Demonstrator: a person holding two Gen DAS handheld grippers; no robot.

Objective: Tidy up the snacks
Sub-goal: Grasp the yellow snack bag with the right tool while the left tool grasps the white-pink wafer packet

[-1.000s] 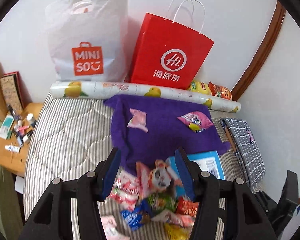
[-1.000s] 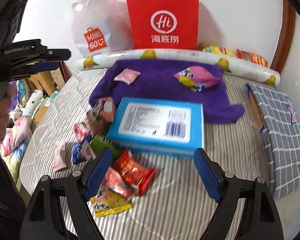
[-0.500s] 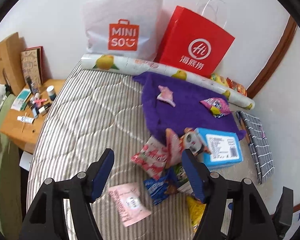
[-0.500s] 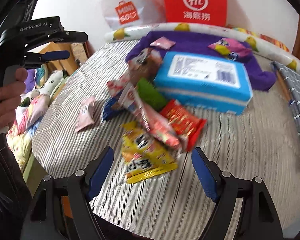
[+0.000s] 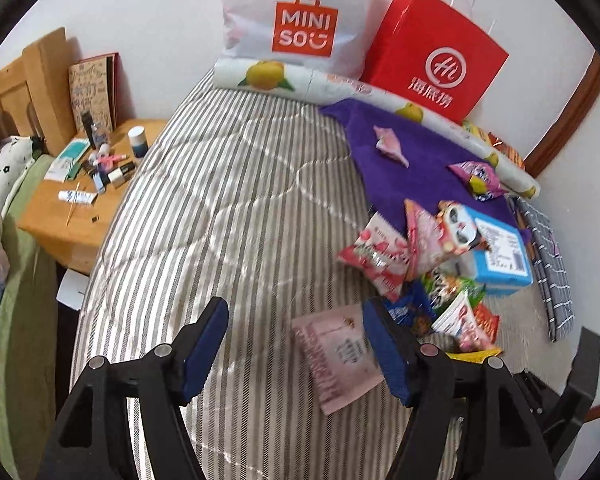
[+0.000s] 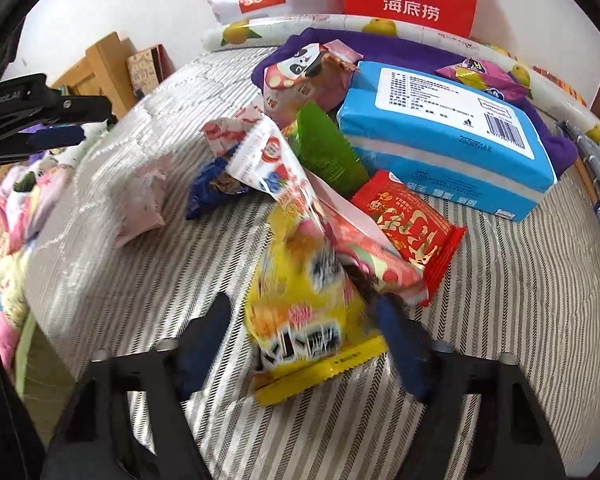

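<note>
Striped bed: two packets lie on purple cloth at 1 o'clock; pile unsorted. Left gripper jaws wide, empty; right gripper jaws closing around yellow packet, grip unclear.

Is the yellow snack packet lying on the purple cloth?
No, the yellow snack packet lies on the striped mattress, well in front of the purple cloth.

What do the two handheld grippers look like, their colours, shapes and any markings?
Both are matte black plastic frames with triangular cut-outs and silver pivot pins. The left gripper has two dark blue, ridged finger pads. The right gripper has the same dark blue pads, blurred here. From the right wrist view, the left gripper's black body carries small pale lettering, too blurred to read.
</note>
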